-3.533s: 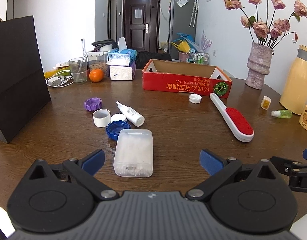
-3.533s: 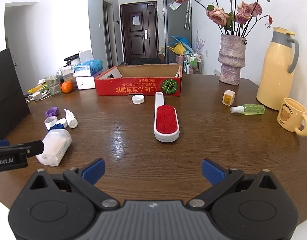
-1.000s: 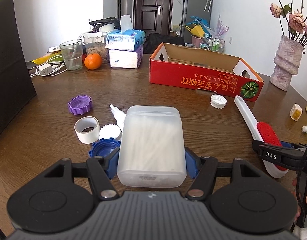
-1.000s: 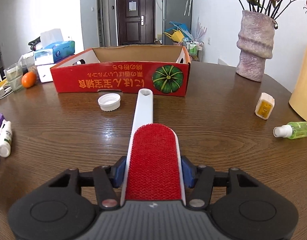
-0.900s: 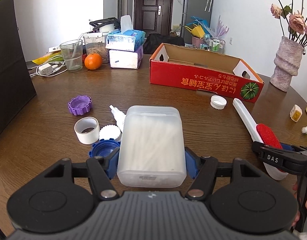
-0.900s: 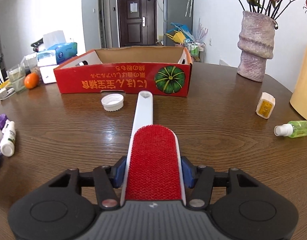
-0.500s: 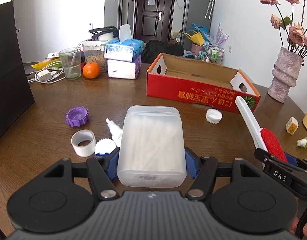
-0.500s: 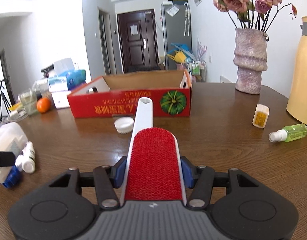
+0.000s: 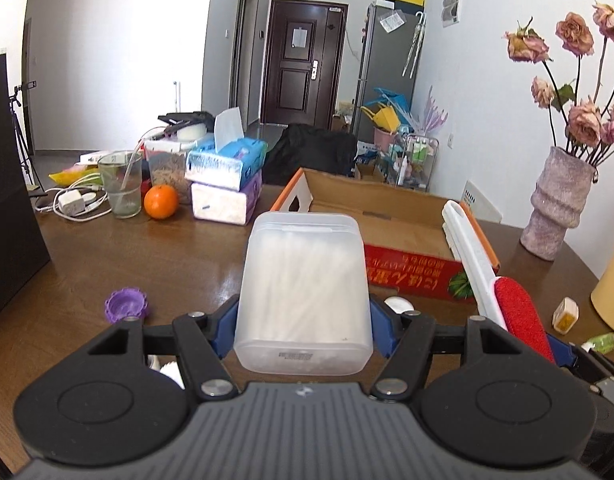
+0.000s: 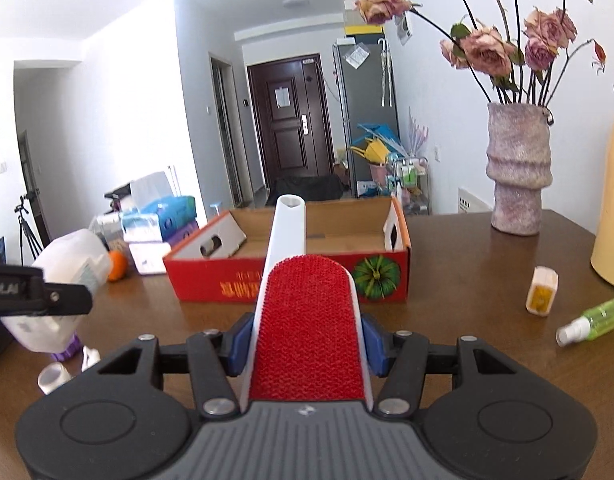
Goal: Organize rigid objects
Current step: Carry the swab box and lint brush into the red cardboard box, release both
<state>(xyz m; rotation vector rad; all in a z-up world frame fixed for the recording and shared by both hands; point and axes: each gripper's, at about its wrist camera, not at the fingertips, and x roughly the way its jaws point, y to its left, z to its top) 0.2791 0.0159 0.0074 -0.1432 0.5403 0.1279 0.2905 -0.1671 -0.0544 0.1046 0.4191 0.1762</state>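
My left gripper is shut on a clear plastic box of cotton swabs, held above the table and pointing toward the red cardboard box. My right gripper is shut on a white lint brush with a red pad; its white handle reaches up in front of the red cardboard box. In the left wrist view the lint brush shows at the right. The swab box hangs at the left of the right wrist view.
On the brown table lie a purple cap, a white tape roll, a white cap, a small yellow bottle and a green spray bottle. A flower vase, an orange, tissue packs and a glass stand behind.
Both grippers have risen off the table with their objects, the swab box and the lint brush. The view now looks over the red box's rim, and the table items sit lower in the frames.
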